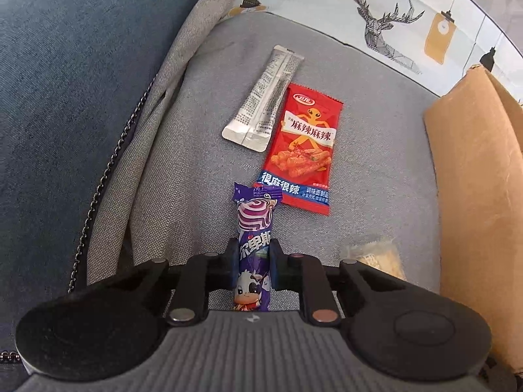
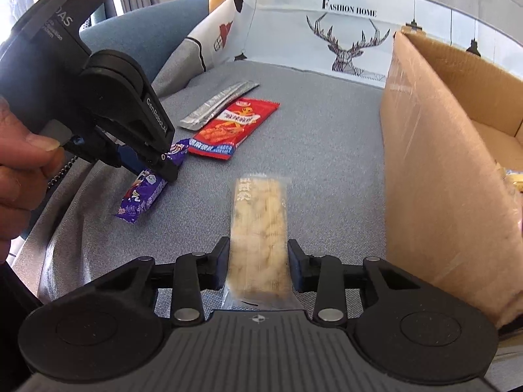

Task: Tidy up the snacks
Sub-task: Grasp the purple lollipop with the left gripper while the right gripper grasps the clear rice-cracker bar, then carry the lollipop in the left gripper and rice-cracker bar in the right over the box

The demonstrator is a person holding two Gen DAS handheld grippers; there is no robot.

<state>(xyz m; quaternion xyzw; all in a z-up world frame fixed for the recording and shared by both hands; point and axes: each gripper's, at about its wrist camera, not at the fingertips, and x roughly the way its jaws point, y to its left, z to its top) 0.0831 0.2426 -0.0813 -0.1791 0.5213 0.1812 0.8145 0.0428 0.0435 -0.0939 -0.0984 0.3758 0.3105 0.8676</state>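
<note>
A purple lollipop packet [image 1: 254, 215] stands between the pads of my left gripper [image 1: 254, 246], which is shut on its middle. From the right wrist view the left gripper [image 2: 165, 163] pins that same purple packet [image 2: 140, 196] low over the grey seat. My right gripper [image 2: 259, 258] is shut on a clear-wrapped beige snack bar [image 2: 260, 222], its pads against both long sides. A red spicy-snack packet [image 1: 302, 143] [image 2: 233, 127] and a silver stick packet [image 1: 263, 98] [image 2: 217, 103] lie flat on the seat beyond.
An open cardboard box [image 2: 434, 163] [image 1: 474, 179] stands on the right of the grey seat cushion [image 2: 327, 137], with something yellow inside at its far right. A deer-print backrest [image 2: 346, 45] lies behind. A grey bag with a chain strap [image 1: 108, 179] and a hand [image 2: 19, 163] are on the left.
</note>
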